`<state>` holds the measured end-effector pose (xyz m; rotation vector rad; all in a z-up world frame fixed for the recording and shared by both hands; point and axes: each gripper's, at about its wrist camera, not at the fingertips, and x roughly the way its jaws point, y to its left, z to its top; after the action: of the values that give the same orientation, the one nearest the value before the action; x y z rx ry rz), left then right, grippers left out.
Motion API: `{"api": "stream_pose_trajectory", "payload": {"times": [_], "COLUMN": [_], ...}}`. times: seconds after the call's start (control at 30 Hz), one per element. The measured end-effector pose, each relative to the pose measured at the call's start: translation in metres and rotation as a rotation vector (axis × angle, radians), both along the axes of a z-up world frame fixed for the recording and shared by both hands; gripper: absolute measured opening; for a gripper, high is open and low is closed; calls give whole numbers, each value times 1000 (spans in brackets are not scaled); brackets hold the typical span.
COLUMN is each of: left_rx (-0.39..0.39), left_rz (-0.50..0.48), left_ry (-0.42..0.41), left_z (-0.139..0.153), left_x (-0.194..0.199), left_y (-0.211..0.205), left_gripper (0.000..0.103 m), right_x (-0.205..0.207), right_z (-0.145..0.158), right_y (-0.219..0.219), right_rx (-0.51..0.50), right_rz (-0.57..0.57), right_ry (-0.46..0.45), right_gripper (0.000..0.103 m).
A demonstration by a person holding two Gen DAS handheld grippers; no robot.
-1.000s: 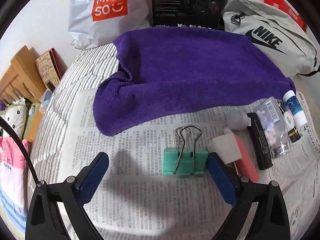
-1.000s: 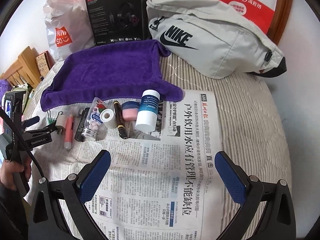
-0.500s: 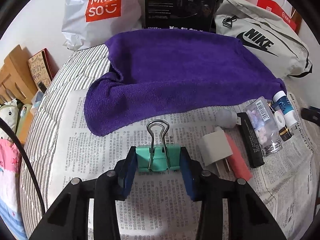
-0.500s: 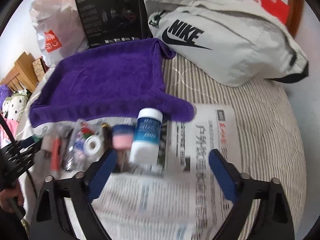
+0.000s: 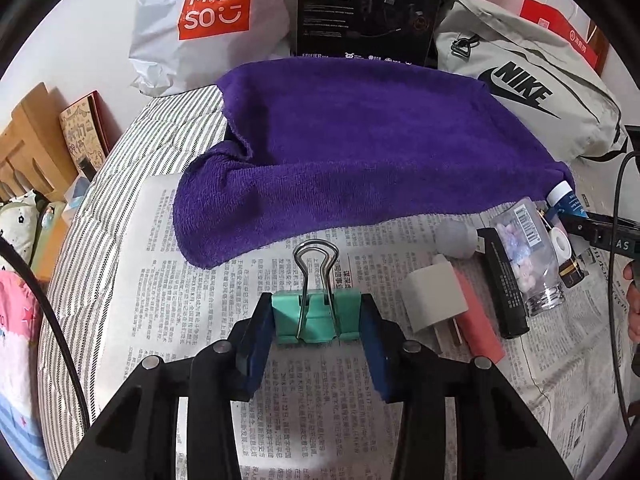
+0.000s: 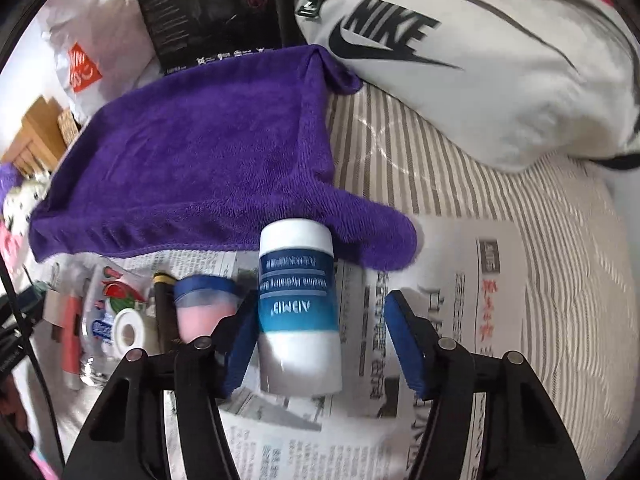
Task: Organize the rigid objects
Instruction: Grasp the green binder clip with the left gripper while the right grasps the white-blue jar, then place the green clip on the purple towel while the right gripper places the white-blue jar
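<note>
On newspaper [image 5: 328, 412]: left tongs [image 5: 316, 320] clamped on green binder clip [image 5: 316, 316]; right tongs [image 6: 320, 328] apart, straddling white-blue bottle [image 6: 298, 312].

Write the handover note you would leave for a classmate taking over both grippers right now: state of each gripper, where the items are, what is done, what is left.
Left gripper: shut on the green binder clip, on or just above the newspaper.
Right gripper: open around the white and blue bottle; one finger touches it, the other is apart.
Remaining items lie in a row on the newspaper beside the purple towel: white block, pink bar, black tube, clear pill bottle, tape roll, pink jar.
Done: clip gripped. Left: place it, close on the bottle, sort the rest.
</note>
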<state>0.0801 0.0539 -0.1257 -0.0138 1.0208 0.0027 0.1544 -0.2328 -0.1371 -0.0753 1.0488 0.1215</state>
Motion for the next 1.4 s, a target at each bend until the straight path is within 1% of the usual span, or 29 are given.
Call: {"api": "stream_pose_trajectory", "payload": {"times": [0.03,0.07,0.1,0.17,0.33,0.53,0.6,0.93,1.1,1.4], "left_rx": [0,5,5,-2,-22,-54,-58,-92,-110,-109], "left_rz": [0,-7,-10,-11,-22,-20,-10,-6,-11,-34], "left_ry": [-1,-3,-5,-7,-3,0,-10,-50,-68,-105], "left_z": [0,0,0,0,5,10,12,35,46,67], "left_x": [0,1,0,0,-2,-2,-3,2,7,20], "left_y": [0,-1,-1,1,3,7,10,14,17,11], "left_gripper": [39,39,39,39,39,39,39,39,39,39], "right_x": [0,-1,-2,-4,-9,-19,-23,-29,-27,-16], "right_z": [0,0,1,3,4,11,16,43,48,59], "right_y": [1,3,3,1,-10,-14,-15,-4,4,12], "right_rx": [-14,-14,-6,8,62,63,67,94,100,111], "right_rz": [8,16,21,28,28,36,43,111,135,158], "right_ry": [-6,-15,-19,-13,16,20,17,-16,-18,-27], "right_gripper": [57,51,43,36,36,36,36,36,36,36]}}
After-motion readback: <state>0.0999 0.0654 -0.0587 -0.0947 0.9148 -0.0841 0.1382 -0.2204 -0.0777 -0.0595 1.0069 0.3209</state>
